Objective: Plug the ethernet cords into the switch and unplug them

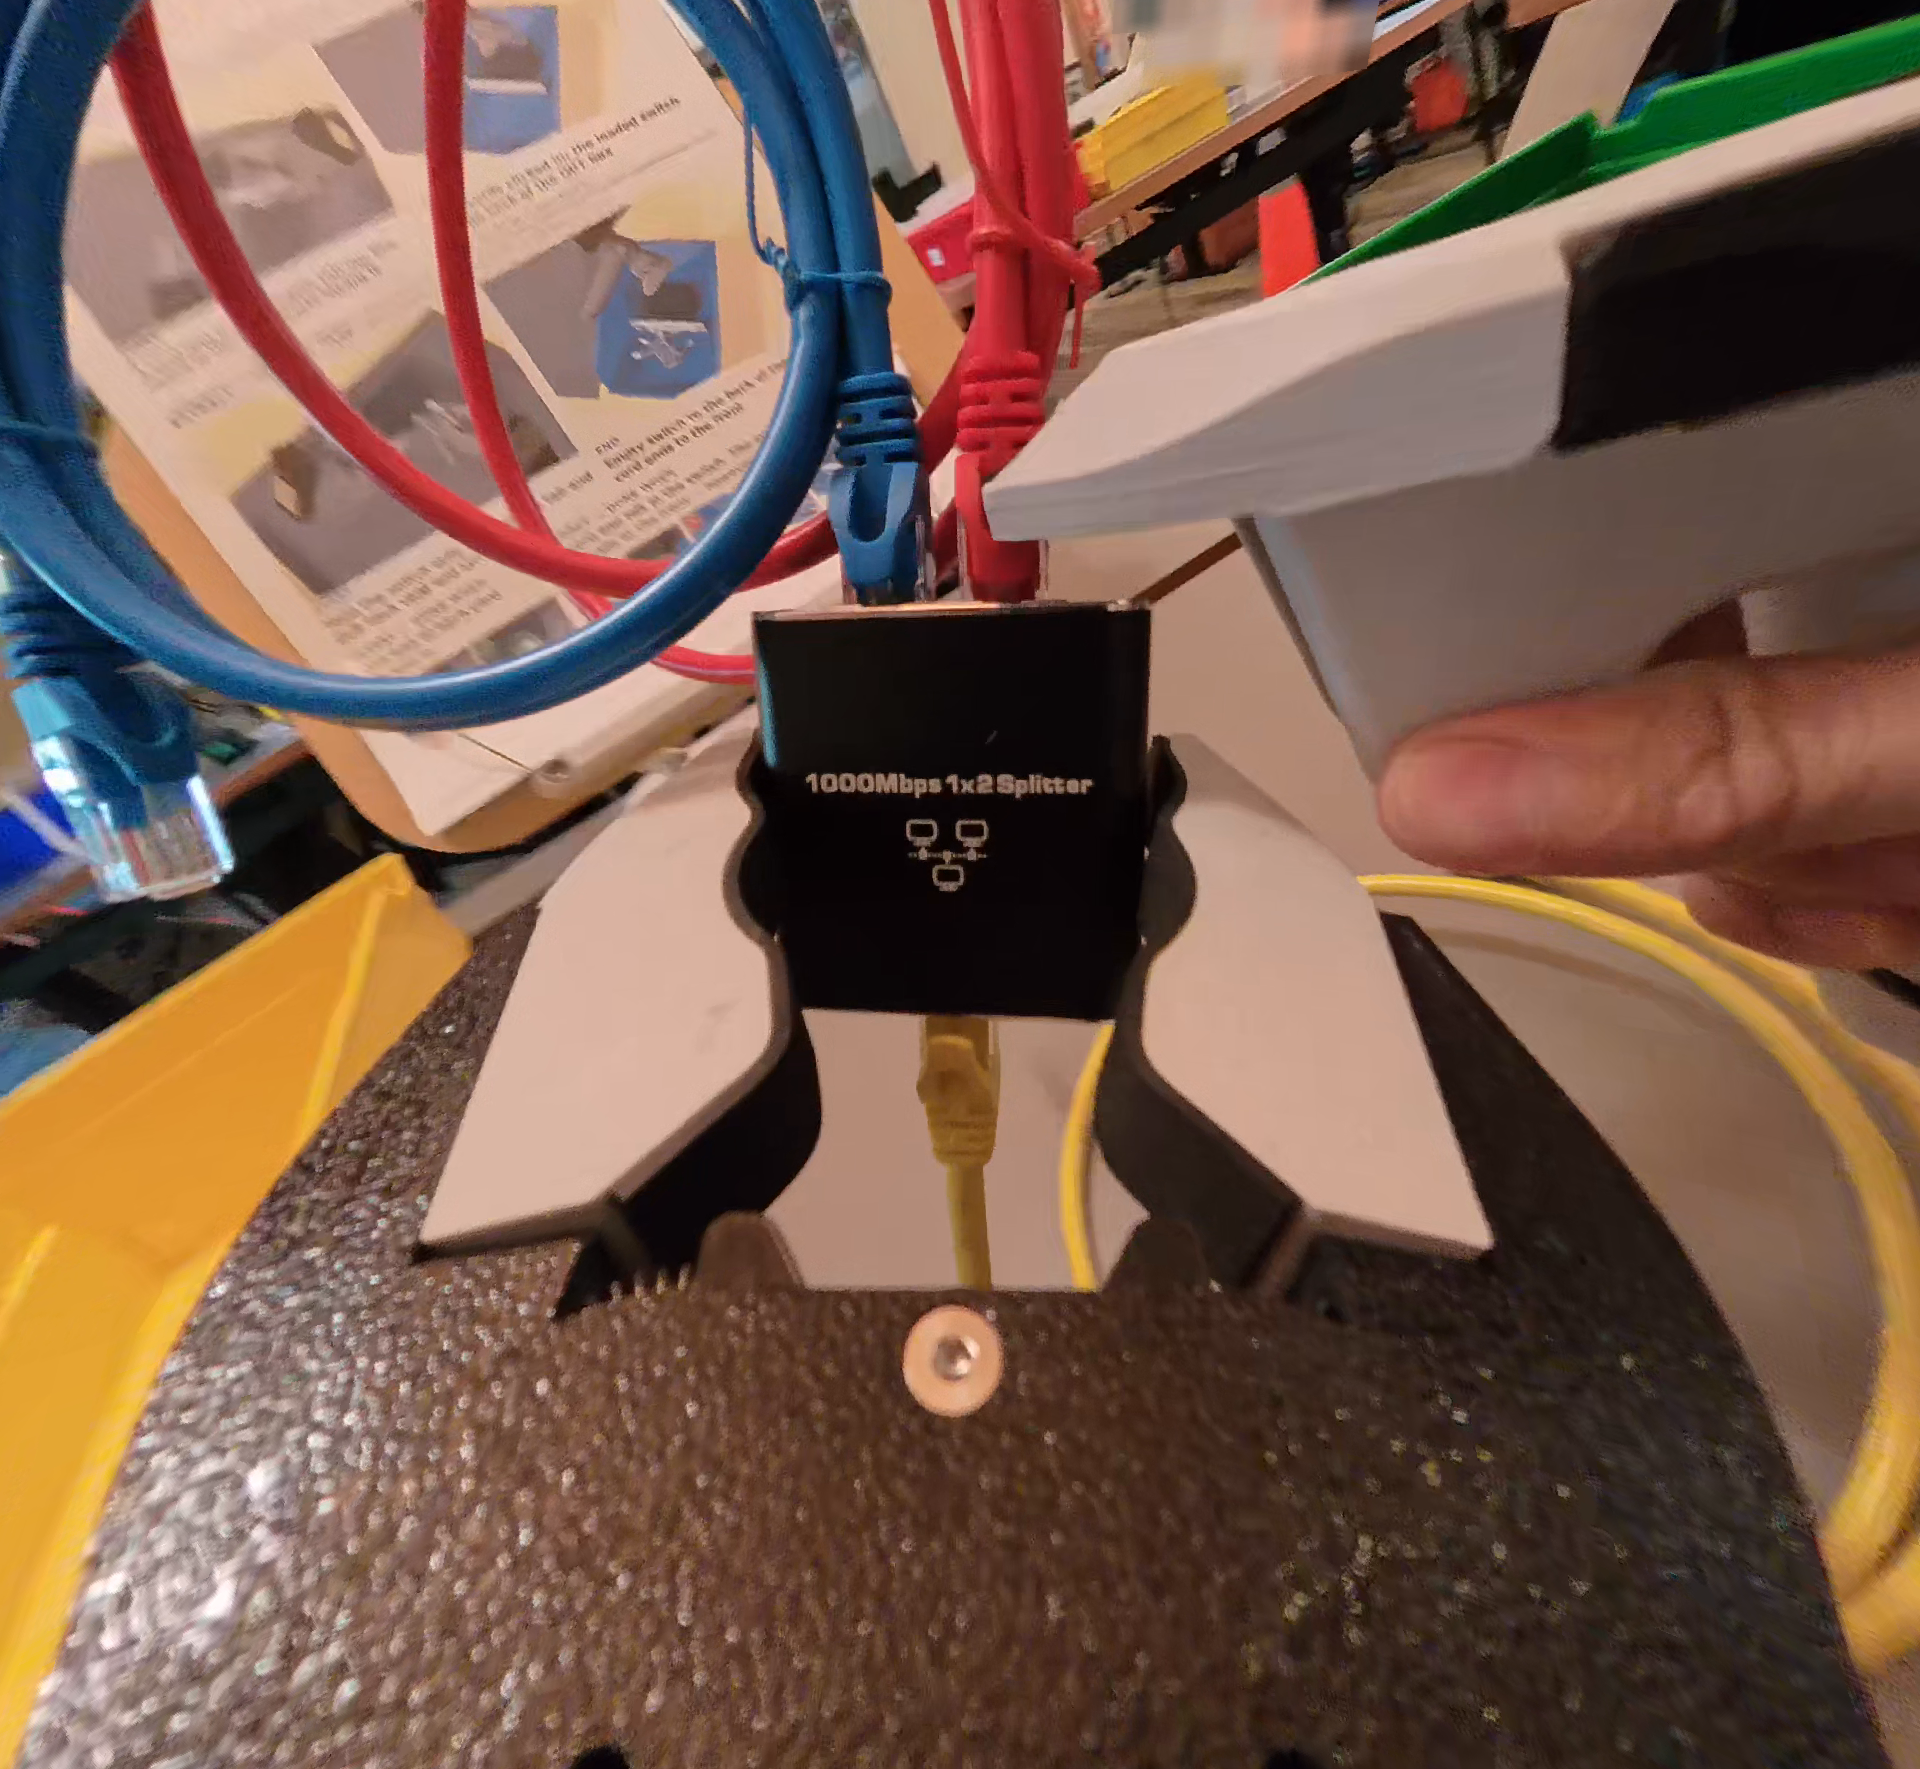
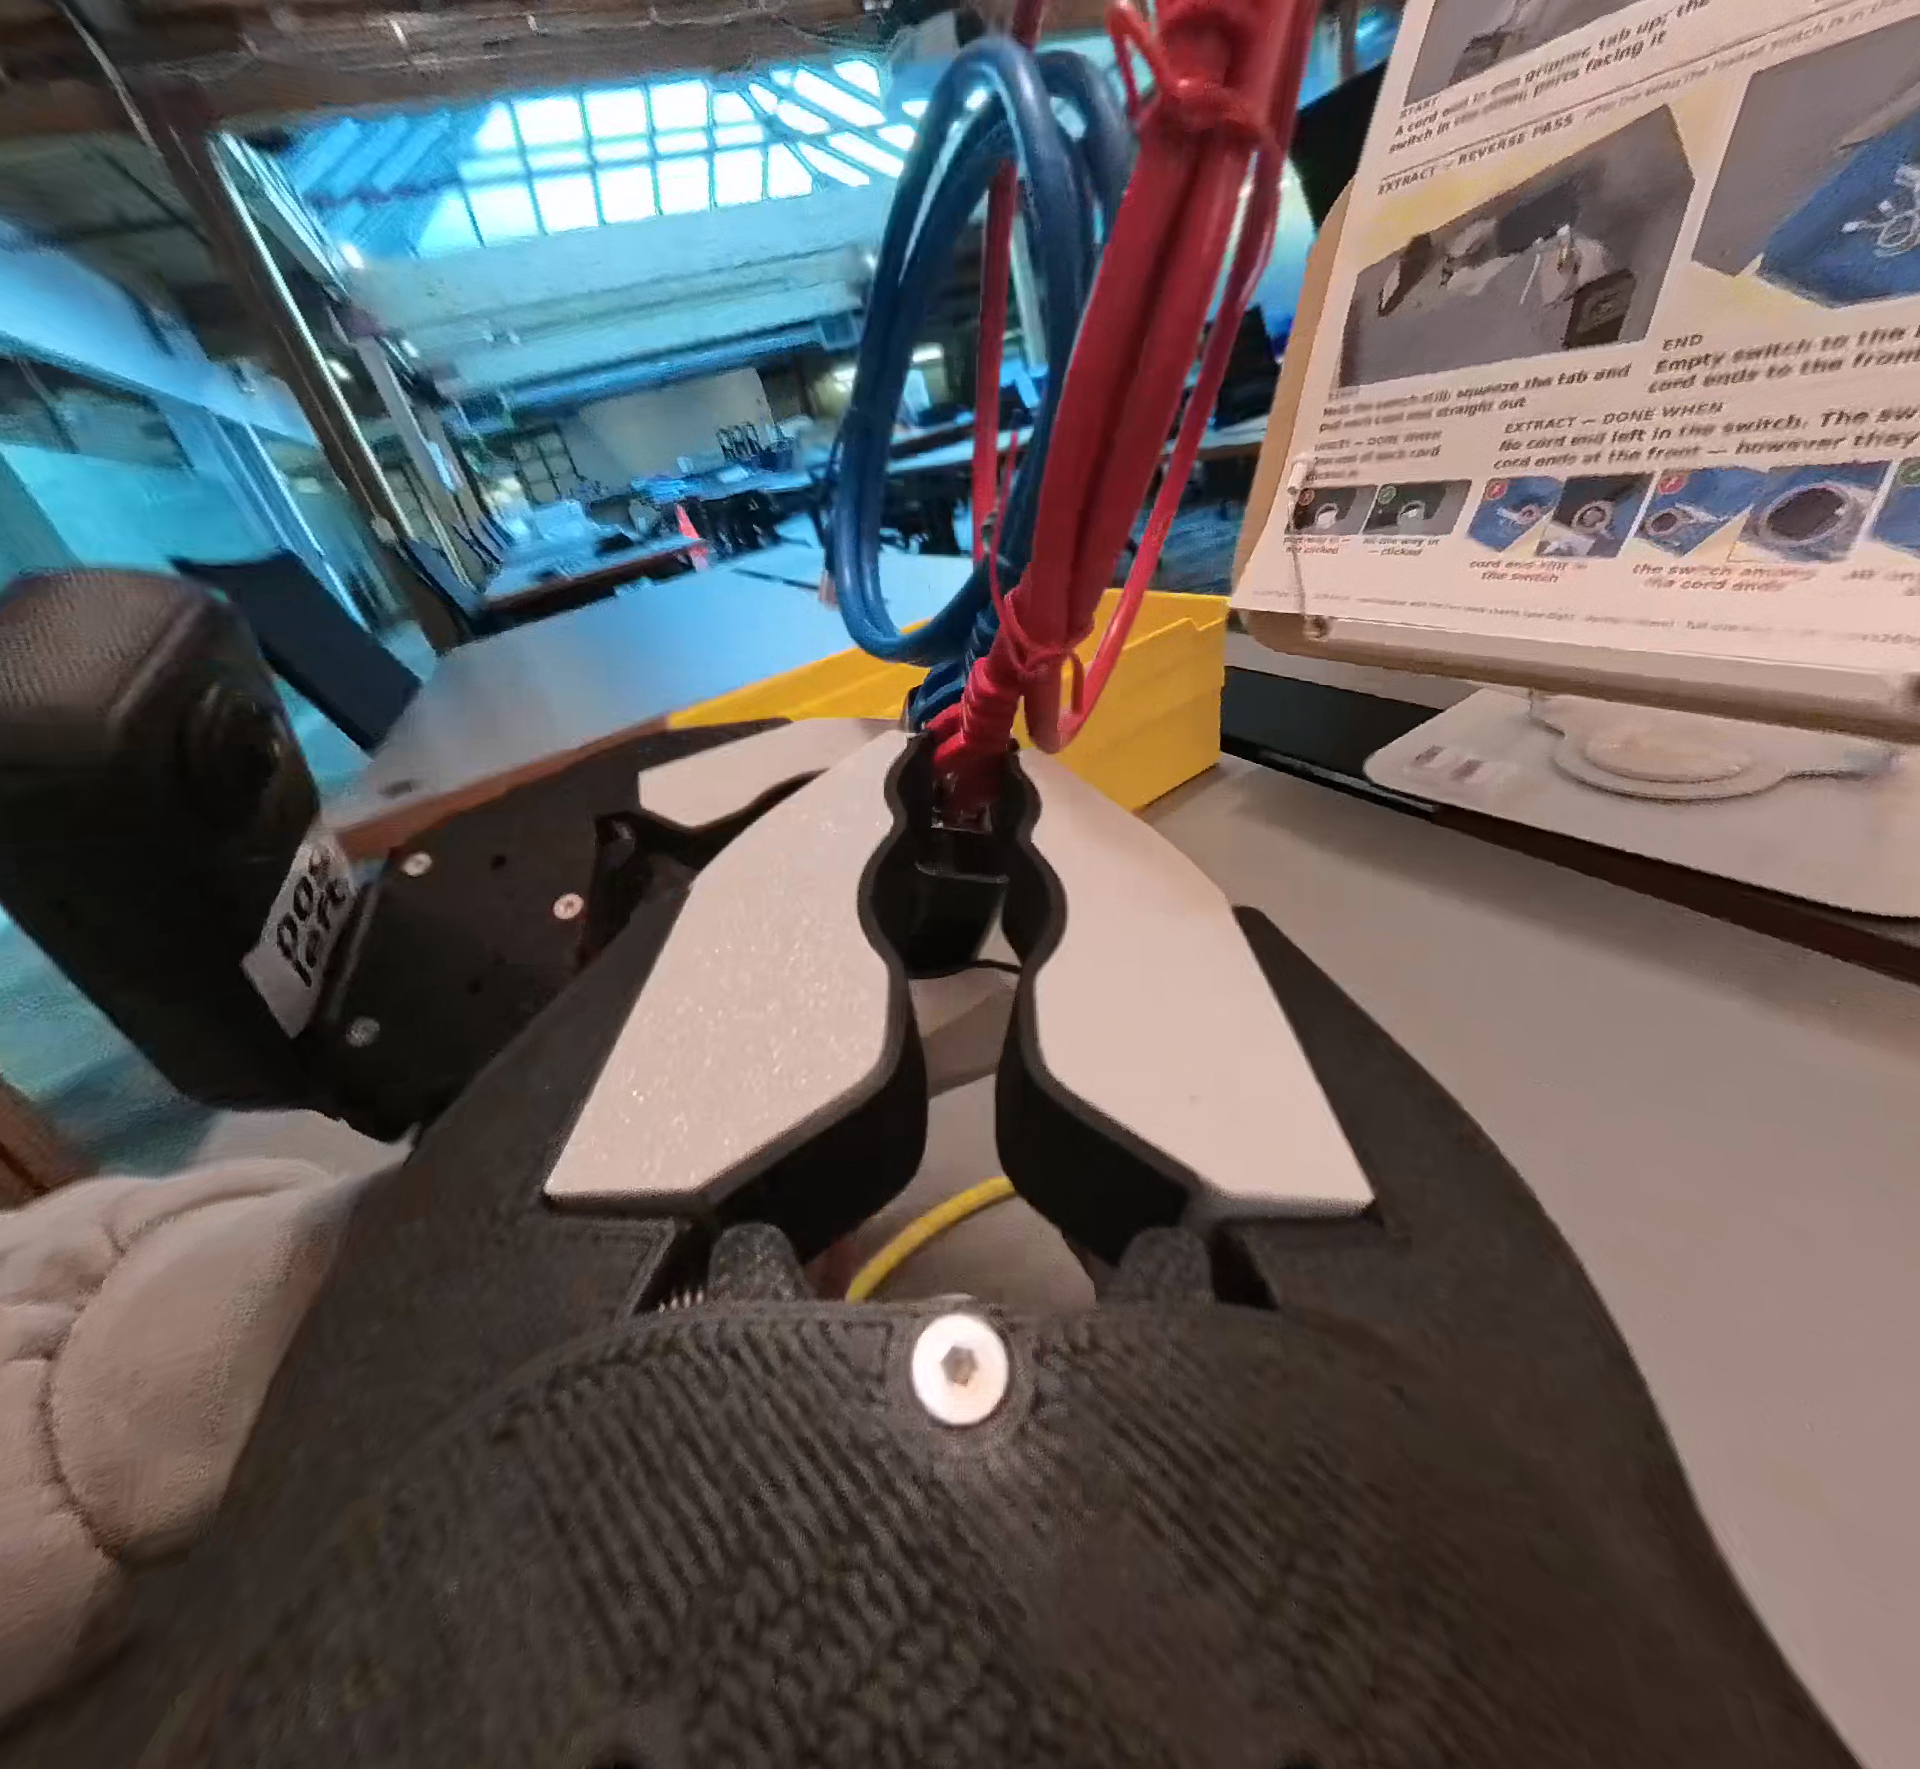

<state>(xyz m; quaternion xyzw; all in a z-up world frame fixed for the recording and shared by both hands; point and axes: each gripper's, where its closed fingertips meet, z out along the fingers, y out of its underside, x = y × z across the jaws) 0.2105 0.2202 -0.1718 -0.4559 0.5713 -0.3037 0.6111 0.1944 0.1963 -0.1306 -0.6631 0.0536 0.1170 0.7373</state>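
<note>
In the left wrist view my left gripper (image 1: 956, 784) is shut on the black switch (image 1: 951, 888) and holds it upright. A blue cord's plug (image 1: 878, 493) and a red cord's plug (image 1: 992, 472) sit in its top ports. A yellow cord's plug (image 1: 956, 1096) sits in its bottom port. My right gripper's white finger (image 1: 1299, 431) reaches in from the right over the red plug. In the right wrist view my right gripper (image 2: 961, 789) is shut on the red plug (image 2: 966, 774), just above the switch (image 2: 940, 898). The blue cord (image 2: 914, 348) and red cord (image 2: 1143, 317) loop upward.
The blue cord's free plug (image 1: 156, 826) hangs at the left. A yellow bin (image 1: 156, 1148) (image 2: 1143, 680) lies below. An instruction sheet on a stand (image 1: 416, 317) (image 2: 1610, 265) stands behind. A green bin (image 1: 1662, 119) is at the back right. The yellow cord's coil (image 1: 1766, 1044) lies on the table. A person's finger (image 1: 1610, 774) shows at the right. The tips of one gripper are about 5 cm away from the tips of the other.
</note>
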